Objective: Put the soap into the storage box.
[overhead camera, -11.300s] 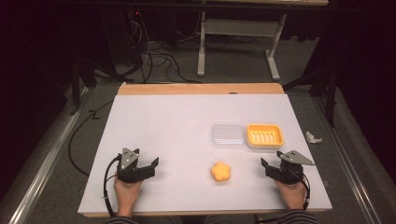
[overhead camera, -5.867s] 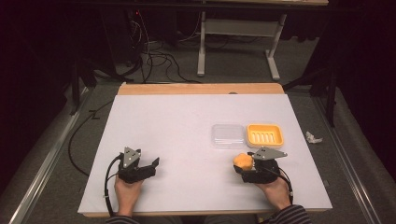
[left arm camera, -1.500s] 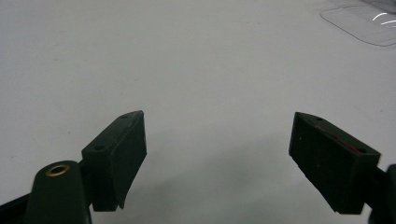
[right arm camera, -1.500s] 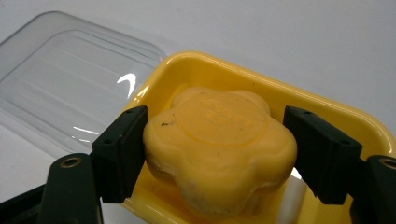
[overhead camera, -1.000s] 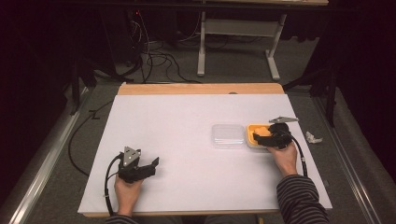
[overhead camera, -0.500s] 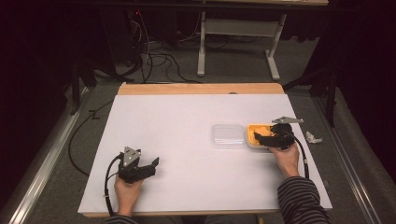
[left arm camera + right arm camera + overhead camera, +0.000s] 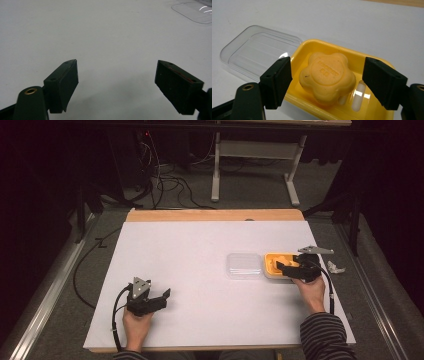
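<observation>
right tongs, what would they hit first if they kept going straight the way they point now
Most likely the orange soap lying in the yellow dish, right between the open right tongs; depth is hard to judge.

Overhead table (image 7: 200, 270) view; two close claw-cams.

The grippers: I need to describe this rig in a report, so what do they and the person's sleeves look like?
Both the left gripper and the right gripper are black, each with two blocky jaws, a grey three-cornered plate on top and a black trailing cable. Brass-coloured eyelets sit at the jaw bases. The person's right sleeve is dark with thin pale stripes.
</observation>
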Demonstrator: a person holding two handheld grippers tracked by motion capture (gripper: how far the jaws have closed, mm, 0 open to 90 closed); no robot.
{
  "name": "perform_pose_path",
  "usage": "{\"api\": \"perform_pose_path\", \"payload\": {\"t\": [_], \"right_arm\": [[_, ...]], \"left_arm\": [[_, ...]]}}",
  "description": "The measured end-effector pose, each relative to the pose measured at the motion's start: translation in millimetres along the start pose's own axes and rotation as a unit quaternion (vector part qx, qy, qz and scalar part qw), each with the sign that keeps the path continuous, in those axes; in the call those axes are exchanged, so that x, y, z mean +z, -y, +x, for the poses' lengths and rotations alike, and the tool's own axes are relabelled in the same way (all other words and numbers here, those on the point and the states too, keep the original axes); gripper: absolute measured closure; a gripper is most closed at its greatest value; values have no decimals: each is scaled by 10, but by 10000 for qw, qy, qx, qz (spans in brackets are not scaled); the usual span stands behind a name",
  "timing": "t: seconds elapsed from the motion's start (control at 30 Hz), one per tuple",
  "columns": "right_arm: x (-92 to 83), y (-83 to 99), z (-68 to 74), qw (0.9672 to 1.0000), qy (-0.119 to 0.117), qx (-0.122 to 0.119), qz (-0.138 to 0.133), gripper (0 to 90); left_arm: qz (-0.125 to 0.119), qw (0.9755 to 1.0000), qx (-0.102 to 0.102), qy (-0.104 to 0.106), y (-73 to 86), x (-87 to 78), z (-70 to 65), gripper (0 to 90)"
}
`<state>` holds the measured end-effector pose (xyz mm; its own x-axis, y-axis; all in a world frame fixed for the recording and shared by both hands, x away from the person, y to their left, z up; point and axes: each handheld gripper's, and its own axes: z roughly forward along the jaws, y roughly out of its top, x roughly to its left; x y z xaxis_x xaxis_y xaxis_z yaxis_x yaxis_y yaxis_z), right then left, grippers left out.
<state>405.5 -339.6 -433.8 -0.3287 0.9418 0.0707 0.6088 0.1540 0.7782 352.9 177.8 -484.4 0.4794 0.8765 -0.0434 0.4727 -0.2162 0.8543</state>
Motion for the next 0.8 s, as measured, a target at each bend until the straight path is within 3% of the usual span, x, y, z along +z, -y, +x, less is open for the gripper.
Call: {"api": "perform_pose_path", "payload": {"t": [0.33, 0.73, 0.8], "right_arm": [[-83, 20, -14, 9997, -71, 123, -186, 242], [-172, 29, -12, 9991, -126, 351, -203, 229], [-170, 28, -15, 9984, -173, 497, -200, 210]], "left_arm": [[1, 10000, 10, 9, 0, -2, 0, 193], [6, 10000, 5, 19, -1, 1, 1, 194], [9, 10000, -5, 22, -1, 1, 2, 194]]}}
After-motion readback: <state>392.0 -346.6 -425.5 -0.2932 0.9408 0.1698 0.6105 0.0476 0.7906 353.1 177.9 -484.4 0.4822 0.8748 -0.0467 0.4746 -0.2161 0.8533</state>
